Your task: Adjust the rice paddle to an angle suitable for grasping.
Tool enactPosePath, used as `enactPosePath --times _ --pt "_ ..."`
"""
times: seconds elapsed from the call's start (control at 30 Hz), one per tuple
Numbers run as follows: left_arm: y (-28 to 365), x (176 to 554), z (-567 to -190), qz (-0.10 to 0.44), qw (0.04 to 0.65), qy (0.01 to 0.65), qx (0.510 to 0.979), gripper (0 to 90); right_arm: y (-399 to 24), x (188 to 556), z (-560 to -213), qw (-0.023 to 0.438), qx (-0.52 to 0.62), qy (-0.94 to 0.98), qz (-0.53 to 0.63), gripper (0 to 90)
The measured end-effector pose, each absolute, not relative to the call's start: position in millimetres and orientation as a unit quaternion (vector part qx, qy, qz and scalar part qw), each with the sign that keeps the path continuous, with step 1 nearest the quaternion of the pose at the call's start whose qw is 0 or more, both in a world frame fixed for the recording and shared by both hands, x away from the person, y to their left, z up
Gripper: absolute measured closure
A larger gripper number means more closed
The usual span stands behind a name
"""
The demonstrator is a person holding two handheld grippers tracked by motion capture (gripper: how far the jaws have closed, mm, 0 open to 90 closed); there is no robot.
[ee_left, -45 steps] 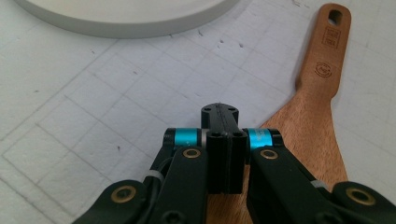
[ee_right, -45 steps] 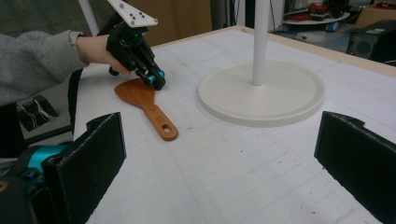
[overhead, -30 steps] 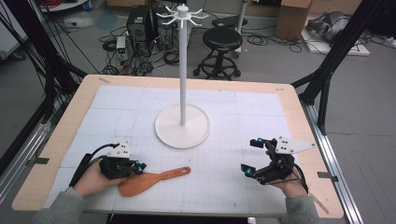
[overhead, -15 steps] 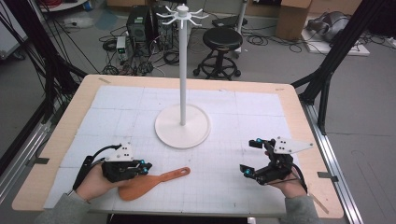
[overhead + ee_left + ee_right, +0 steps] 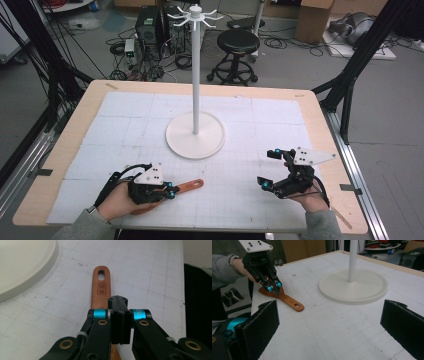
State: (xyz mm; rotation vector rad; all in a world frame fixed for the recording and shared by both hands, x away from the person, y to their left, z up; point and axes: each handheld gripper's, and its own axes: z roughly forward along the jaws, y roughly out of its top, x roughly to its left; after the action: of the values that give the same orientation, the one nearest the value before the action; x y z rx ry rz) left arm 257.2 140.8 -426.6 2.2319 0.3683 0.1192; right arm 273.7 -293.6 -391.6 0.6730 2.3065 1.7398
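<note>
A flat, orange-brown wooden spatula (image 5: 172, 192) with a hole in its handle lies near the table's (image 5: 75, 130) front-left edge. The left tongs (image 5: 170, 191) hover low over its handle, jaws pressed together on nothing. The right tongs (image 5: 270, 169) gape wide near the front-right edge.

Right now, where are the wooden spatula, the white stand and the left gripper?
wooden spatula (image 5: 101, 287): left gripper view, handle below the hanging hole.
white stand (image 5: 195, 136): high view, round base.
left gripper (image 5: 171, 191): high view, shut jaw tips over the spatula.

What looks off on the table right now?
Nothing stands out. The orange-brown wooden spatula lies flat on the white gridded mat, intact, under the shut left hand-held gripper; the white hook stand stands upright.
</note>
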Motion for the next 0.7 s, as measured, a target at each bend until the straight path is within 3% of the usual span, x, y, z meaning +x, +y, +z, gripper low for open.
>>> enactPosePath --times 0.7 --pt "134 260 -437 0.042 0.381 0.151 0.911 89.7 -295 274 -393 0.085 0.229 0.774 0.585 1.0"
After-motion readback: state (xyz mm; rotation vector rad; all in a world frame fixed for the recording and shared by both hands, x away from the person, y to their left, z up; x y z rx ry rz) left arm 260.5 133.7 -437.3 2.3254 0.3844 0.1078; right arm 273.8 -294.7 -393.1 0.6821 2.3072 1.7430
